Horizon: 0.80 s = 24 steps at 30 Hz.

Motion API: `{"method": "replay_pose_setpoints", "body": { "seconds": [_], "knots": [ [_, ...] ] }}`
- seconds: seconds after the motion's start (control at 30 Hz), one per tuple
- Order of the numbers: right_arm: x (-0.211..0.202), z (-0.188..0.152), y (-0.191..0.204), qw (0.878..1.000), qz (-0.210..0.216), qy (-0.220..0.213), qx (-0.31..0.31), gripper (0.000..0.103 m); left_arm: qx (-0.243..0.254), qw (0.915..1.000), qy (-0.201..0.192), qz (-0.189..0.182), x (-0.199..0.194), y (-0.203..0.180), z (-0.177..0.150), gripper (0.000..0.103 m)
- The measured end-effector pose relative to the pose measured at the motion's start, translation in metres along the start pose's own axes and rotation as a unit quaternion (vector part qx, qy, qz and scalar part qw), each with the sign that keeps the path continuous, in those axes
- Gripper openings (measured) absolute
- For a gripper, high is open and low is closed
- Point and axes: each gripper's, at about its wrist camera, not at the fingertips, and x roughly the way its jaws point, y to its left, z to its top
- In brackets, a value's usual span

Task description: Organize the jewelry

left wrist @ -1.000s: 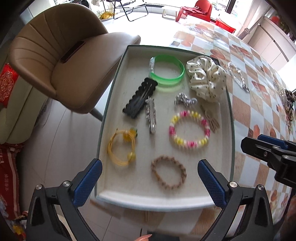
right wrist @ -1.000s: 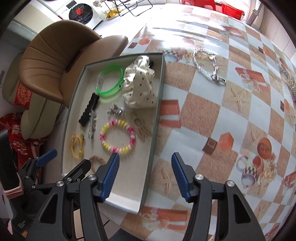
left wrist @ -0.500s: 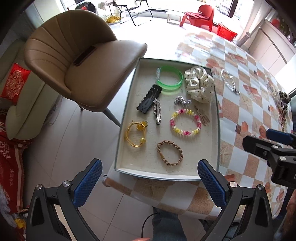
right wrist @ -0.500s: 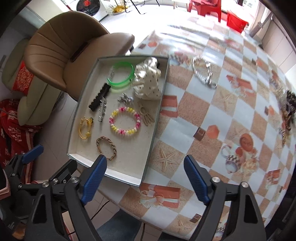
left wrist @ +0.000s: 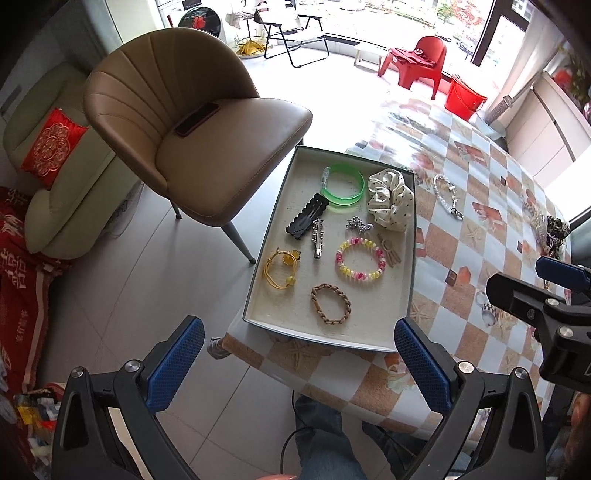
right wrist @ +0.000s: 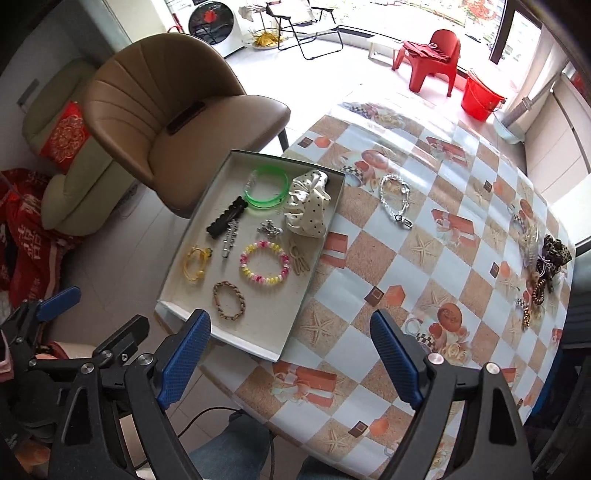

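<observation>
Probably a home living room: sofa [left wrist: 55, 177], armchair [left wrist: 192, 122], washing machine [right wrist: 212, 22]

Each gripper is a black plastic frame with triangular cut-outs and round silver screws at its joints. The left gripper [left wrist: 299, 363] and the right gripper [right wrist: 290, 356] both carry fingers faced with blue, finely cross-hatched pads [right wrist: 184, 356]. Below them show blue jeans [left wrist: 325, 443] and a thin black cable [right wrist: 207, 415].

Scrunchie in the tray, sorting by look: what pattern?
Cream scrunchie with black dots; clearest in the left wrist view.
</observation>
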Motion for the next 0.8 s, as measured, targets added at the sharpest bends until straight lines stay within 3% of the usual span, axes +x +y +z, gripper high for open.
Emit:
{"method": "replay_pose_setpoints", "body": {
  "seconds": [0.8],
  "knots": [
    [-0.012,0.014,0.002,1.0,-0.013,-0.003,-0.009,0.09,-0.009,0.9999,-0.011,0.005,-0.018,0.001,0.008,0.103]
  ]
}}
